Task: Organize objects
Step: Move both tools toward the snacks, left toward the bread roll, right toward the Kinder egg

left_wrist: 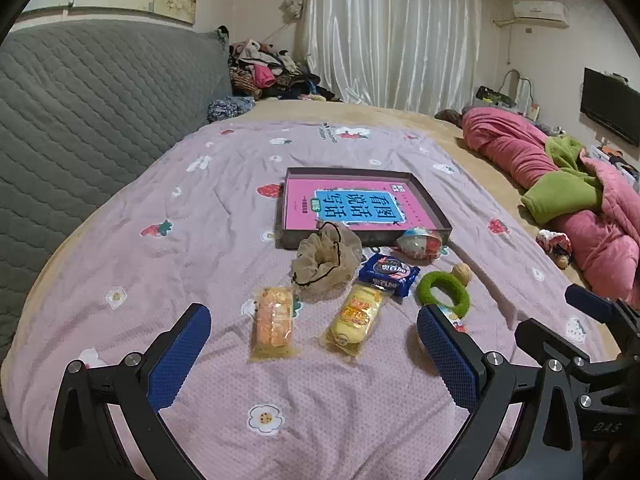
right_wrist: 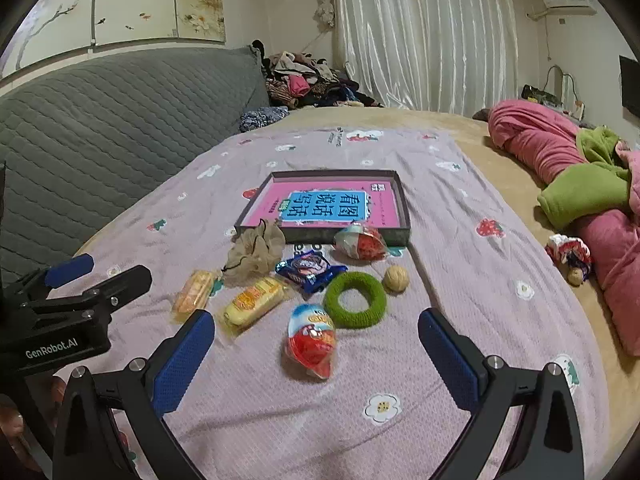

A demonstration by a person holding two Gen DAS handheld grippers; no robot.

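Eight small things scattered on a lilac blanket (left_wrist: 168, 264) with strawberry and flower prints, just in front of a shallow grey box (right_wrist: 403, 204). Inside the box, flat on its floor, a pink book (right_wrist: 320, 204) with a blue title panel.

Nearest the right gripper (right_wrist: 316, 340), a red-and-white egg-shaped sweet (right_wrist: 311, 340), lying between the spread blue fingers (right_wrist: 184, 360) without touching either. Just beyond it, a green fuzzy ring (right_wrist: 355, 300), and beside that ring a walnut (right_wrist: 395, 278). Against the box's front wall, a second egg-shaped sweet (right_wrist: 362, 243). Left of the ring, a blue biscuit packet (right_wrist: 309, 271); touching the packet's near corner, a yellow wrapped cake (right_wrist: 253, 306); further left, an orange wafer pack (right_wrist: 194, 292). Behind these, leaning on the box's near left corner, a beige mesh scrunchie (right_wrist: 256, 252) with a black elastic.

Left gripper (left_wrist: 314, 338) hovering low over the blanket, jaws wide apart and holding nothing, with the orange wafer pack (left_wrist: 274, 326) and yellow wrapped cake (left_wrist: 354, 320) in the gap ahead of its tips. Right gripper likewise wide apart, gripping nothing.

Further out, a grey quilted headboard (left_wrist: 88, 120) on the left, heaped clothes (left_wrist: 264, 72) in the far corner, white curtains (left_wrist: 392, 32) behind, a rolled pink and green duvet (left_wrist: 560, 184) on the right.
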